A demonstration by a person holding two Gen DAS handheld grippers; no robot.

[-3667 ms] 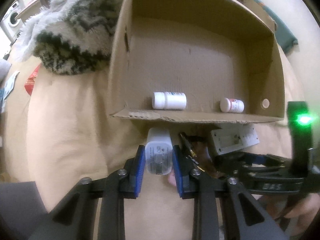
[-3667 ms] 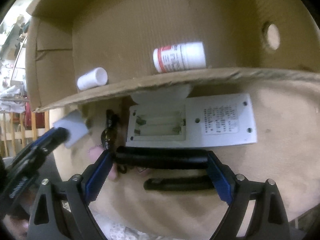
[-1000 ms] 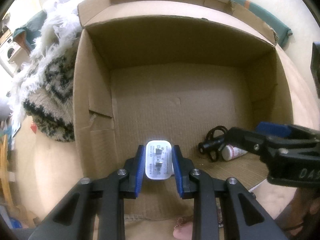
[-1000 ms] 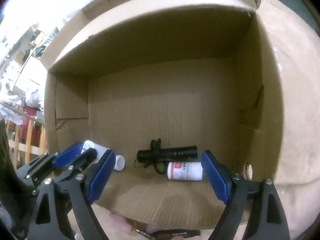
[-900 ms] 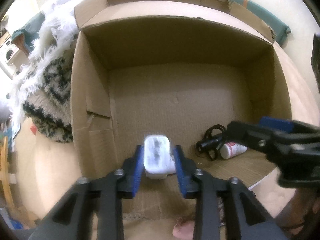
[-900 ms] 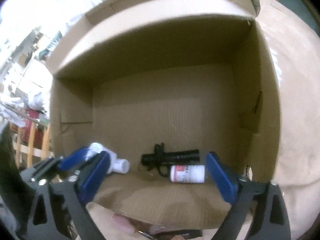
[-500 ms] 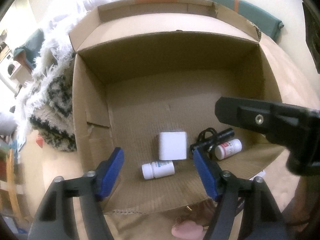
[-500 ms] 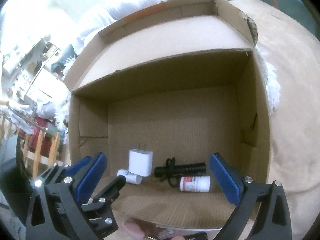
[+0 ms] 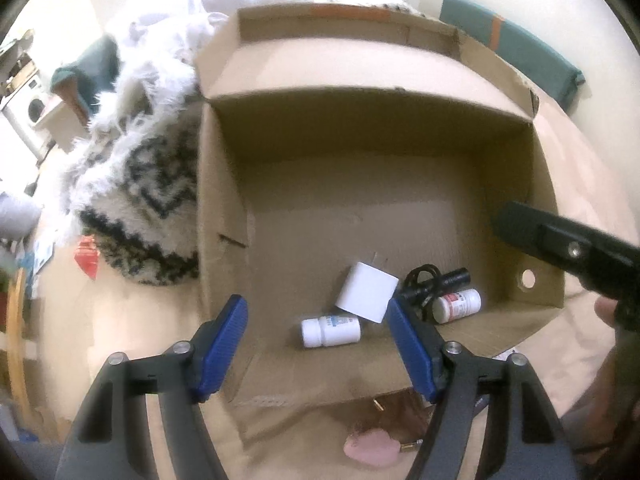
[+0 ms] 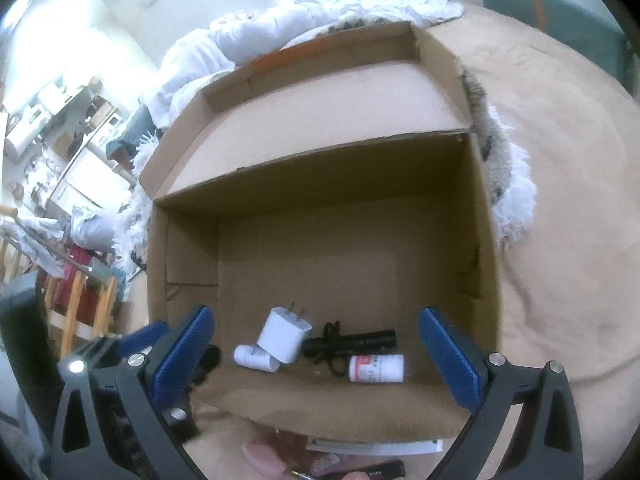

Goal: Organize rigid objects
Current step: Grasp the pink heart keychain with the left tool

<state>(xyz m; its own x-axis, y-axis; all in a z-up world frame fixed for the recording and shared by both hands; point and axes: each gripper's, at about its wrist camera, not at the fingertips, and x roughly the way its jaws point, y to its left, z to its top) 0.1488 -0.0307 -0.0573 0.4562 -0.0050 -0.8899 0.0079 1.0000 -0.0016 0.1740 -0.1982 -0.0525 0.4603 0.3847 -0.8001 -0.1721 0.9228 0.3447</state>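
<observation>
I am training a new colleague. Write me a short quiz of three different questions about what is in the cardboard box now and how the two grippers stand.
1. True or false: the white charger lies inside the cardboard box.
2. How many pill bottles lie in the box?
3. Multiple choice: the black flashlight lies
A. outside the box, on the beige cover
B. between the charger and the red-labelled bottle
C. in the right gripper

Key
1. True.
2. Two: the red-labelled one and the blue-labelled bottle.
3. B. Both the right gripper and the left gripper have open jaws with nothing held.
</observation>
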